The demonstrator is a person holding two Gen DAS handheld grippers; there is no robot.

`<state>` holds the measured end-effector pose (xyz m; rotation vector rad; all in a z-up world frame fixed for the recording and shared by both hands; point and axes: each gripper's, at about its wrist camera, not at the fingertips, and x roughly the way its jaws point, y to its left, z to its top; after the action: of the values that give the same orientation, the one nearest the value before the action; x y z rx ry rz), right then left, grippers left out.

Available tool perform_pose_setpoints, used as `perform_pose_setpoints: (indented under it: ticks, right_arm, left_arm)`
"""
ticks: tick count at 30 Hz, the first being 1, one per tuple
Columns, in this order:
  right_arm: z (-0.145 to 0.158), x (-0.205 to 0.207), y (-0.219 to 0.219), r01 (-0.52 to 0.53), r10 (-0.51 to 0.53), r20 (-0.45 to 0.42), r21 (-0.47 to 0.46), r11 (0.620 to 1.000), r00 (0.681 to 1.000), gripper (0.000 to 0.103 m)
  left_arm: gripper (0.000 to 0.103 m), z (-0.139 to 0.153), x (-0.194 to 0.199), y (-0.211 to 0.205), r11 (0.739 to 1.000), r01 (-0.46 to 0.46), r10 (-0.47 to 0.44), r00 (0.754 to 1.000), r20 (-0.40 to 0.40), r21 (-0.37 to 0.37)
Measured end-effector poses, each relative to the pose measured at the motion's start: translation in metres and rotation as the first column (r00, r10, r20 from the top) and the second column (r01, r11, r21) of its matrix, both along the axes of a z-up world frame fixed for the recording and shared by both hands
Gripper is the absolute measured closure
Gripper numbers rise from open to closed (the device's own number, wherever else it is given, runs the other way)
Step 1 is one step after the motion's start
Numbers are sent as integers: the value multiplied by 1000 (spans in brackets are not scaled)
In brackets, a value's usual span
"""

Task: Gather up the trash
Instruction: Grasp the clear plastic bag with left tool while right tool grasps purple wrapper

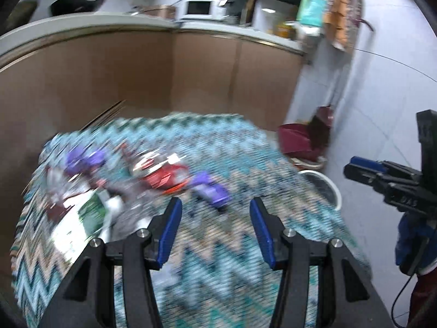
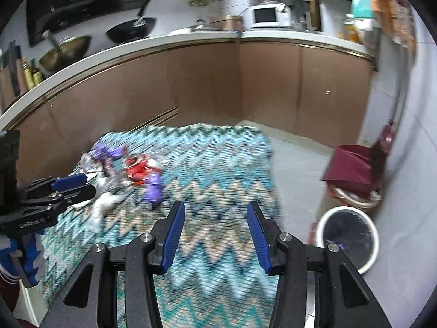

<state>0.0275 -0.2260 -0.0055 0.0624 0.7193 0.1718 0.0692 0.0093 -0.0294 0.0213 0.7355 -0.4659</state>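
Crumpled wrappers lie on the zigzag-patterned tablecloth (image 1: pixel 218 259): a red one (image 1: pixel 164 176), a purple one (image 1: pixel 211 190), another purple one (image 1: pixel 84 160) and a green-and-white packet (image 1: pixel 87 218). My left gripper (image 1: pixel 215 210) is open and empty, hovering just short of the near purple wrapper. My right gripper (image 2: pixel 215 213) is open and empty over the cloth, right of the red wrapper (image 2: pixel 139 172) and purple wrapper (image 2: pixel 153 191). A white bin with a black liner (image 2: pixel 348 236) stands on the floor to the right. Both views are motion-blurred.
Brown cabinets (image 2: pixel 273 82) under a white counter run behind the table. A maroon dustpan or bag (image 2: pixel 352 169) leans by the right wall next to the bin. The left gripper also shows in the right wrist view (image 2: pixel 73 184), the right one in the left wrist view (image 1: pixel 363 168).
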Motion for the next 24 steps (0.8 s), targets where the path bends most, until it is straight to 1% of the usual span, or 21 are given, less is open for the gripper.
perform_pose_setpoints:
  ticks: [4, 7, 10, 13, 17, 19, 20, 21, 22, 24]
  right_arm:
    - [-16, 29, 34, -87, 87, -57, 10, 996, 995, 59]
    - [-32, 53, 56, -133, 135, -99, 24, 991, 986, 59]
    - [-49, 80, 75, -172, 174, -139, 25, 985, 975, 59]
    - [-64, 103, 91, -198, 200, -171, 29, 980, 965, 59]
    - [-83, 128, 101, -210, 214, -203, 38, 977, 956, 59]
    - [-90, 138, 106, -212, 215, -216, 36, 977, 952, 59]
    - [-95, 143, 108, -216, 218, -224, 36, 976, 950, 59]
    - [-98, 146, 109, -217, 220, -228, 36, 975, 949, 60]
    - [-101, 150, 110, -219, 221, -235, 35, 975, 946, 61]
    - [-106, 153, 110, -221, 224, -247, 38, 974, 943, 70]
  left_arm:
    - [53, -30, 8, 31, 998, -55, 55, 995, -86, -7]
    - [53, -50, 13, 38, 997, -75, 73, 988, -135, -10]
    - [53, -62, 23, 36, 996, -85, 82, 983, -166, -14]
    - [54, -72, 33, 38, 993, -116, 110, 976, -189, -20]
    - [55, -82, 48, 39, 992, -127, 120, 970, -212, -22]
    - [57, -86, 52, 38, 991, -132, 124, 967, -222, -17]
    - [61, -89, 53, 37, 991, -133, 126, 966, -226, -16]
    - [68, -90, 54, 37, 991, -132, 125, 966, -228, -14]
    - [71, -93, 55, 35, 992, -130, 124, 965, -231, -9]
    - [82, -96, 58, 33, 991, -131, 127, 963, -238, -1]
